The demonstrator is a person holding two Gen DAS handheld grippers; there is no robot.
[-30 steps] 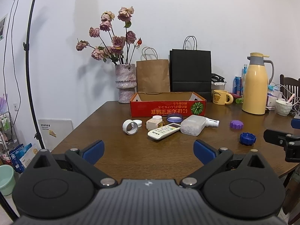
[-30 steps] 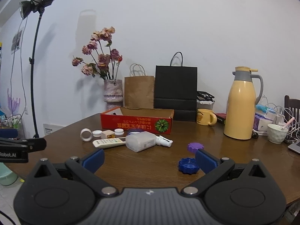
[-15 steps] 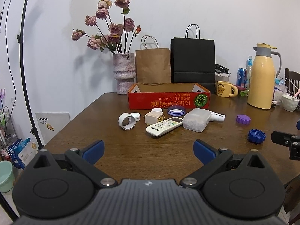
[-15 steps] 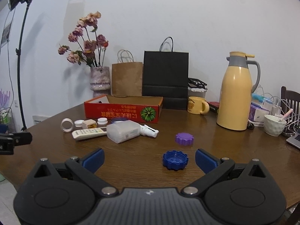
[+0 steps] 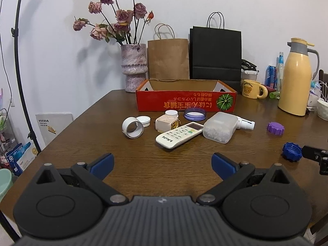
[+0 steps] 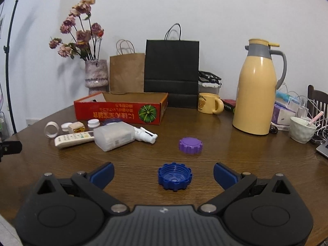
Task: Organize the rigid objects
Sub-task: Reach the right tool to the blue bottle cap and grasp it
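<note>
A red cardboard box (image 5: pixel 185 102) (image 6: pixel 121 111) stands open on the brown table. In front of it lie a white remote (image 5: pixel 179 134) (image 6: pixel 74 139), a clear plastic spray bottle (image 5: pixel 222 129) (image 6: pixel 117 136), a white tape ring (image 5: pixel 132 127) (image 6: pixel 51 129), a small beige jar (image 5: pixel 166 121), a white cap (image 5: pixel 144 120), a purple-rimmed lid (image 5: pixel 194 113), a purple cap (image 5: pixel 275 128) (image 6: pixel 190 145) and a blue cap (image 5: pixel 292 151) (image 6: pixel 174 176). My left gripper (image 5: pixel 162 163) is open and empty, short of the remote. My right gripper (image 6: pixel 163 173) is open, its fingers either side of the blue cap.
A vase of dried roses (image 5: pixel 134 67), a brown paper bag (image 5: pixel 168 58) and a black bag (image 5: pixel 215 54) stand behind the box. A yellow mug (image 6: pixel 209 103), a yellow thermos (image 6: pixel 257 91), a white bowl (image 6: pixel 302 129) and cables sit at the right. A lamp stand (image 5: pixel 22 65) is at the left.
Both grippers moved forward and lower over the table. The blue cap now lies between my right gripper's fingers. Both stayed open.
</note>
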